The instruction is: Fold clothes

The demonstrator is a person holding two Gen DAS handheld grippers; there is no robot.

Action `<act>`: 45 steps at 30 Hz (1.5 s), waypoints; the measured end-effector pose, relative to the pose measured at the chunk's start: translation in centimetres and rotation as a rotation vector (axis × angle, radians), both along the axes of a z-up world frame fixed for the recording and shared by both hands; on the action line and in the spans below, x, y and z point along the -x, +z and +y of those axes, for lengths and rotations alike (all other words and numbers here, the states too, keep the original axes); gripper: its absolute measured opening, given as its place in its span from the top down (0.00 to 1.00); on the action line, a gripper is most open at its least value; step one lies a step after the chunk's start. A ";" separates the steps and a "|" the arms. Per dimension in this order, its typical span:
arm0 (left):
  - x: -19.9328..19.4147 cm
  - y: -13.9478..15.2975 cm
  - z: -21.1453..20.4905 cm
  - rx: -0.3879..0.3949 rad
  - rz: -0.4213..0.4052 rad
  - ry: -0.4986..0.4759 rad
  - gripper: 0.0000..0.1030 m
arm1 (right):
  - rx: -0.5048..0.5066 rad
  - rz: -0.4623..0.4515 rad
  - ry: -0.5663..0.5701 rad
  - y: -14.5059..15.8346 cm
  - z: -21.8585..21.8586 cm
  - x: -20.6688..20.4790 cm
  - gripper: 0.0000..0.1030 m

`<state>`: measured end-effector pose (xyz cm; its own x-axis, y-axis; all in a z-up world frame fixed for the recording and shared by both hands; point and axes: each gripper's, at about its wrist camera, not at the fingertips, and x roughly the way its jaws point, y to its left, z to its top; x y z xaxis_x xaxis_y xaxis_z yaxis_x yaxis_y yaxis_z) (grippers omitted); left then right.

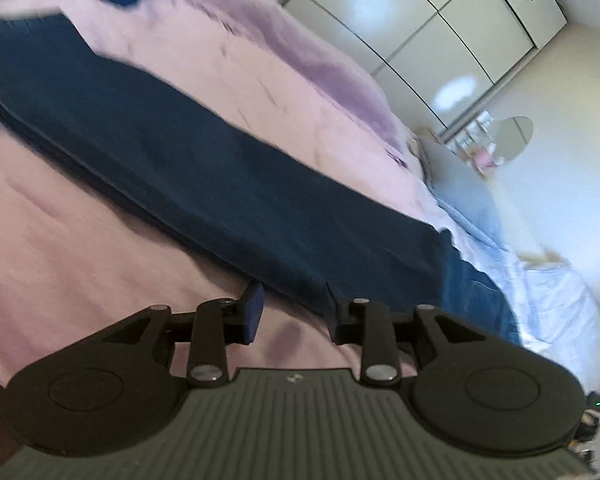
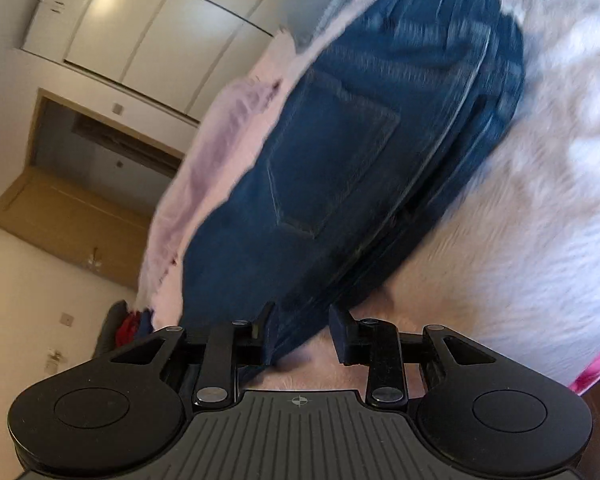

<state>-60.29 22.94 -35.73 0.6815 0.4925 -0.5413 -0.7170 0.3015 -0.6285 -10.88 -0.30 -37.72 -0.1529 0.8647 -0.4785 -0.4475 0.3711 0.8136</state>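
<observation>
Folded jeans (image 1: 204, 168) lie on a pink-covered bed (image 1: 60, 248); left gripper (image 1: 296, 312) and right gripper (image 2: 304, 336) fingers part-open, gripping nothing.

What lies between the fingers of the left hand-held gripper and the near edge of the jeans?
Only bare pink bedcover, as the left wrist view shows: the left hand-held gripper stands open just short of the jeans.

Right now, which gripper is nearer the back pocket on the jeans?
Right. The right gripper hangs open at the jeans edge just below the back pocket. The left gripper, also open, sits beside the long leg; no pocket shows in its view.
</observation>
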 end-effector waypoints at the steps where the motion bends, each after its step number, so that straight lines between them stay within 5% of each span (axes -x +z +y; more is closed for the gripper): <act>1: -0.4 -0.5 0.1 0.018 -0.022 0.006 0.73 | 0.006 0.007 0.000 -0.3 0.4 0.2 0.68; 6: -0.5 -1.8 0.8 0.081 -0.132 0.062 0.73 | -0.011 0.034 0.000 -0.8 1.3 0.4 0.71; 15: -0.4 1.0 0.3 -0.002 -0.048 -0.062 0.73 | -0.051 0.001 -0.016 -0.1 -0.1 0.1 0.71; 23: -6.2 6.6 4.6 -0.299 0.217 -0.271 0.71 | 0.084 -0.563 -0.004 5.3 2.6 -4.4 0.71; 28: -15.4 6.6 8.8 -0.393 0.319 -0.500 0.69 | 0.114 -0.859 0.256 7.7 9.2 -5.4 0.62; 30: -18.9 5.9 10.4 -0.397 0.332 -0.591 0.68 | 0.092 -0.901 0.379 7.9 12.4 -5.2 0.50; 33: -23.0 4.7 12.8 -0.356 0.342 -0.716 0.68 | 0.056 -0.948 0.564 8.1 17.1 -4.7 0.50; 38: -26.7 3.7 15.3 -0.282 0.394 -0.898 0.66 | 0.084 -0.908 0.826 7.6 23.2 -4.6 0.50; 42: -28.3 2.8 17.4 -0.153 0.351 -0.994 0.65 | 0.102 -0.722 0.997 6.5 27.8 -6.4 0.50; 44: -28.8 2.3 18.0 -0.102 0.329 -1.011 0.71 | 0.096 -0.621 1.053 5.6 29.7 -6.8 0.50; 45: -29.0 2.0 18.1 -0.084 0.322 -1.009 0.82 | 0.101 -0.568 1.064 5.0 30.6 -6.9 0.50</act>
<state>-31.31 41.06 -33.71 0.6263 -0.1770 -0.7592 -0.2397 0.8830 -0.4036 -3.97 30.26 -32.76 -0.5109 0.3888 -0.7667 -0.8517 -0.3496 0.3903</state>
